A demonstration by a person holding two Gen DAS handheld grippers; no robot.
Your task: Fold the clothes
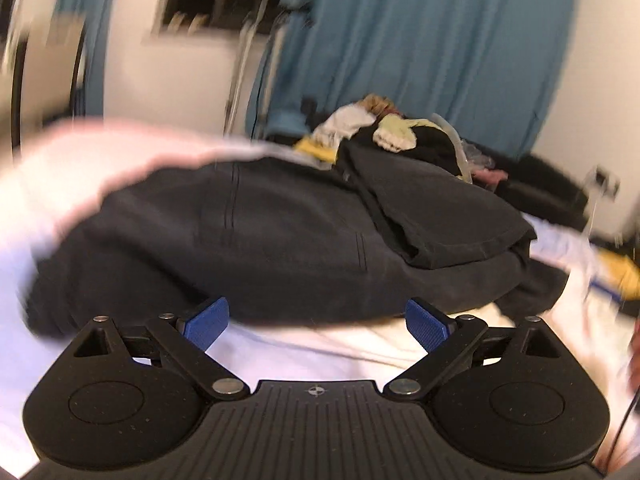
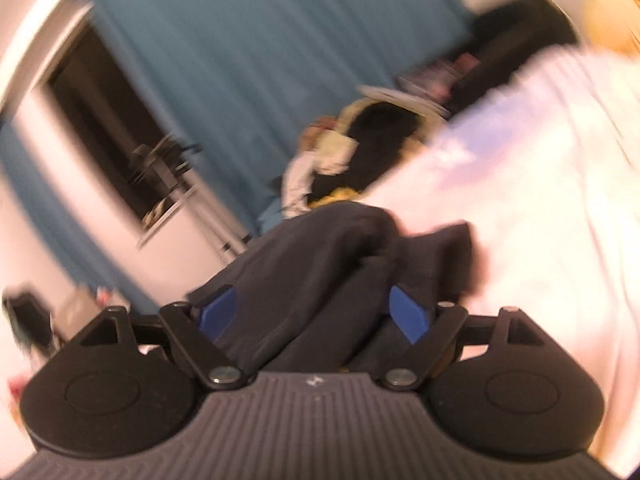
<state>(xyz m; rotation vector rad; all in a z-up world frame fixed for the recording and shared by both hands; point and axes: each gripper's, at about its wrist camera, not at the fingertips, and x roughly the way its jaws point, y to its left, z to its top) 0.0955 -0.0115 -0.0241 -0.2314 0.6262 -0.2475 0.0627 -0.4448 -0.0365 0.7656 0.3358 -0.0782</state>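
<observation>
Left gripper (image 1: 316,322) spread wide, empty, at the one dark grey cotton garment's (image 1: 256,236) near hem; right gripper (image 2: 314,314) spread around its bunched fabric (image 2: 332,264), white bedsheet (image 2: 540,200) alongside.

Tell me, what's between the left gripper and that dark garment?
Only bare white bedsheet, seen in the left wrist view, between the open left gripper and the dark garment.
</observation>
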